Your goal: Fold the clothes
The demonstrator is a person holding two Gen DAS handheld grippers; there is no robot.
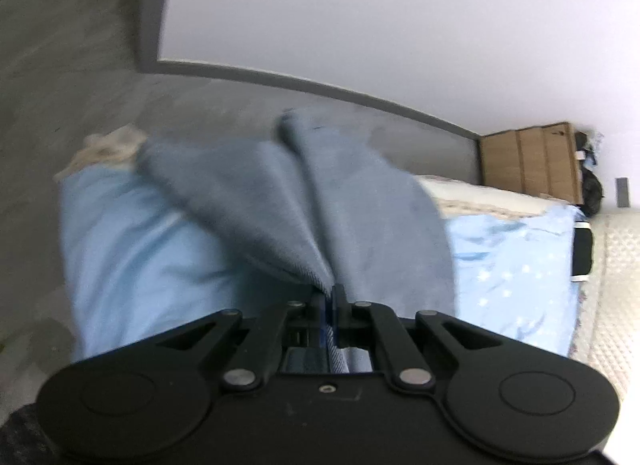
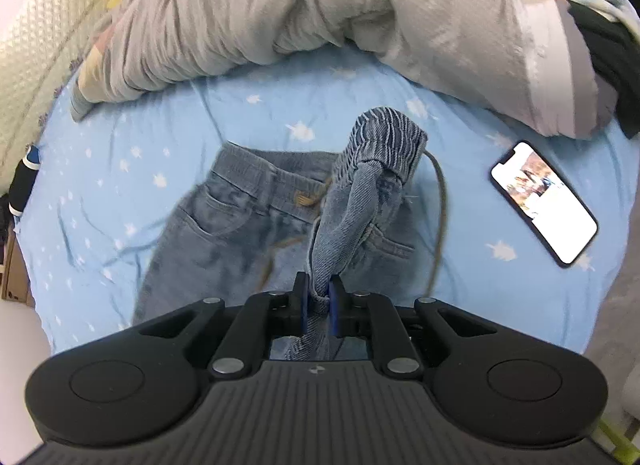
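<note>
A pair of blue jeans (image 2: 224, 233) lies on a light blue starred bed sheet (image 2: 132, 153), waistband toward the far side. My right gripper (image 2: 318, 289) is shut on a bunched part of the jeans; an elastic cuff end (image 2: 384, 141) sticks up beyond the jaws. A thin drawstring (image 2: 442, 201) loops off to the right. In the left wrist view my left gripper (image 1: 330, 297) is shut on a fold of the jeans (image 1: 280, 193), which stretches away over the sheet (image 1: 132, 249). The view is blurred.
A grey quilt (image 2: 320, 9) is heaped at the far side of the bed. A phone (image 2: 544, 203) with a lit screen lies on the sheet at right. Dark clothes (image 2: 612, 61) sit far right. A wooden cabinet (image 1: 528, 161) stands by the white wall.
</note>
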